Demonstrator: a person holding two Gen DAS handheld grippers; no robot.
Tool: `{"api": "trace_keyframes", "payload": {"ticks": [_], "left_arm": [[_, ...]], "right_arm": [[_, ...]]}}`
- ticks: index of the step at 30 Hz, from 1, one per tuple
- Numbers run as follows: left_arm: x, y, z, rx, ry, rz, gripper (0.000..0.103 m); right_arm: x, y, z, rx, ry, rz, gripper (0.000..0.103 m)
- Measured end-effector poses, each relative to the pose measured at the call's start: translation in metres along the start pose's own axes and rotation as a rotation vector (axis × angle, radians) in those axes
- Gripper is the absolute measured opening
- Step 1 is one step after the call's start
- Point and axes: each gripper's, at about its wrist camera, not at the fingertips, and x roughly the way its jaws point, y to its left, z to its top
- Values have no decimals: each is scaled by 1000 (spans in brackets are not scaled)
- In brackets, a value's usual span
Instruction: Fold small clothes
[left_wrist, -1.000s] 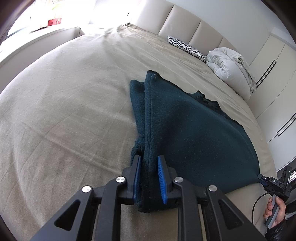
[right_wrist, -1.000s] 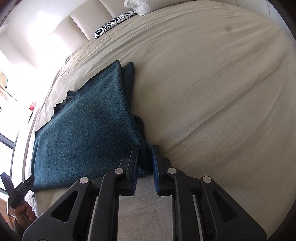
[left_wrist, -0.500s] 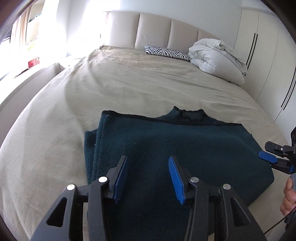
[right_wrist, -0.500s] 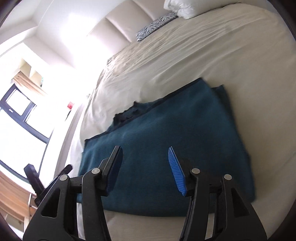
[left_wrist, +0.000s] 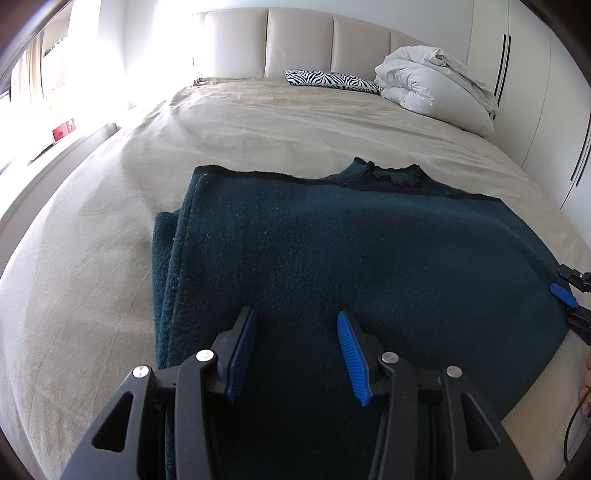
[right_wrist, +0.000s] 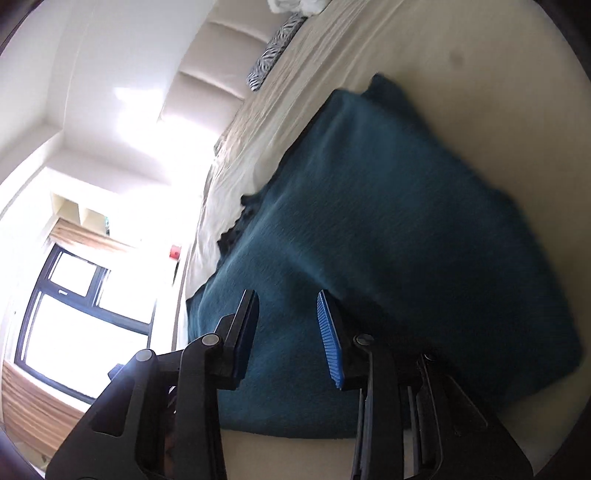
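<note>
A dark teal knitted sweater (left_wrist: 332, 251) lies folded flat on the beige bed (left_wrist: 92, 258), its collar toward the headboard and a folded layer showing along its left edge. My left gripper (left_wrist: 297, 332) is open and empty, hovering over the sweater's near part. My right gripper (right_wrist: 286, 321) is open and empty above the same sweater (right_wrist: 388, 229); this view is tilted and blurred. The right gripper's blue tip (left_wrist: 563, 295) shows at the sweater's right edge in the left wrist view.
A zebra-print pillow (left_wrist: 332, 78) and a bundled white duvet (left_wrist: 436, 86) lie by the padded headboard (left_wrist: 295, 40). White wardrobe doors (left_wrist: 535, 92) stand on the right. A bright window (right_wrist: 74, 314) and a ledge (left_wrist: 55, 147) run along the left side.
Both grippers let go of the sweater's edge, opened, and lifted back over the garment. The sweater now lies folded on the bed. The right view has rolled sideways.
</note>
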Motion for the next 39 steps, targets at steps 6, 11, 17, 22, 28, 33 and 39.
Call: {"api": "trace_keyframes", "payload": {"ticks": [6, 11, 17, 22, 28, 33, 39], "left_arm": [[0, -1, 1, -3, 11, 13, 49], [0, -1, 1, 1, 15, 9, 49], [-6, 3, -1, -11, 23, -7, 49], [-33, 0, -7, -113, 33, -155, 49], [-37, -59, -9, -51, 38, -343, 50], [-8, -43, -23, -131, 103, -362, 35], [-12, 22, -38, -247, 119, -494, 17]], "right_arm": [[-27, 28, -8, -6, -34, -59, 36], [50, 109, -72, -162, 249, 105, 36], [125, 119, -126, -196, 461, 70, 33], [95, 75, -85, -75, 295, 66, 32], [49, 49, -35, 14, 98, 31, 36], [81, 69, -44, -80, 213, 62, 36], [94, 30, -32, 24, 183, 84, 32]]}}
